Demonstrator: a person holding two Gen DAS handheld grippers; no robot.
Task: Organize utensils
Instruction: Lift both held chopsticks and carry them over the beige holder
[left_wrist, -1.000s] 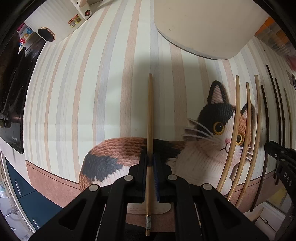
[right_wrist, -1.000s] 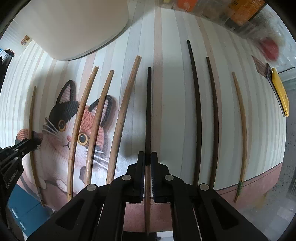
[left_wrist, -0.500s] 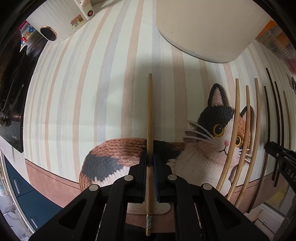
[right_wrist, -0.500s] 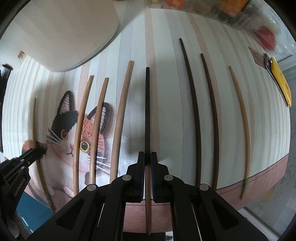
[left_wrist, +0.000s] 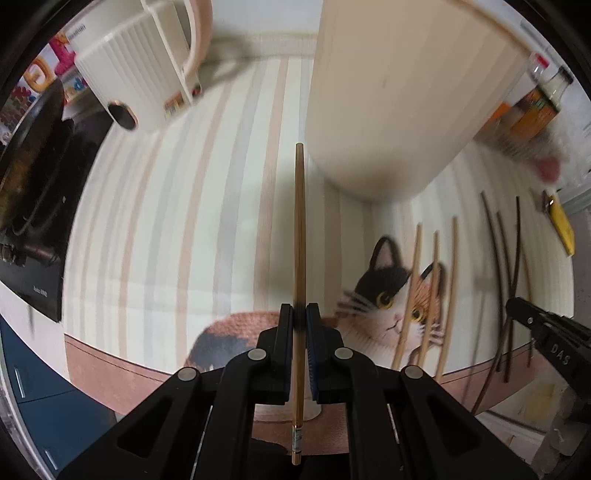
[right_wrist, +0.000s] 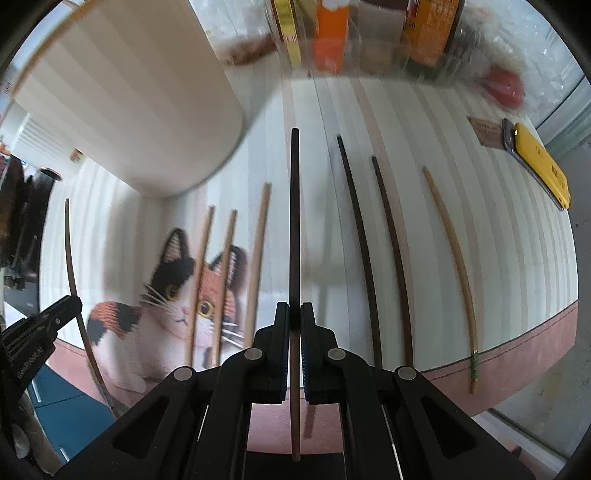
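The left tongs (left_wrist: 299, 317) and right tongs (right_wrist: 294, 317) look like matt black plastic with small dull metal rivets; one grips a pale, smooth wooden chopstick (left_wrist: 299, 236), the other a dark chopstick (right_wrist: 294, 221) with a satin, lacquer-like sheen. The table (left_wrist: 177, 206) is covered by a smooth striped mat with a printed cat (right_wrist: 173, 295) — the print mimics knitted yarn — and the cream container (left_wrist: 391, 99) looks like smooth matt plastic

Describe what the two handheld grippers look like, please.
Both are matte black plastic. The left gripper and right gripper each have two angular linkage arms with triangular cutouts, round silver pivot pins, and flat fingers lined with dark blue ribbed pads. Seen from the side, each gripper carries small white lettering, too blurred to read in full. No cables, sleeves or hands show.
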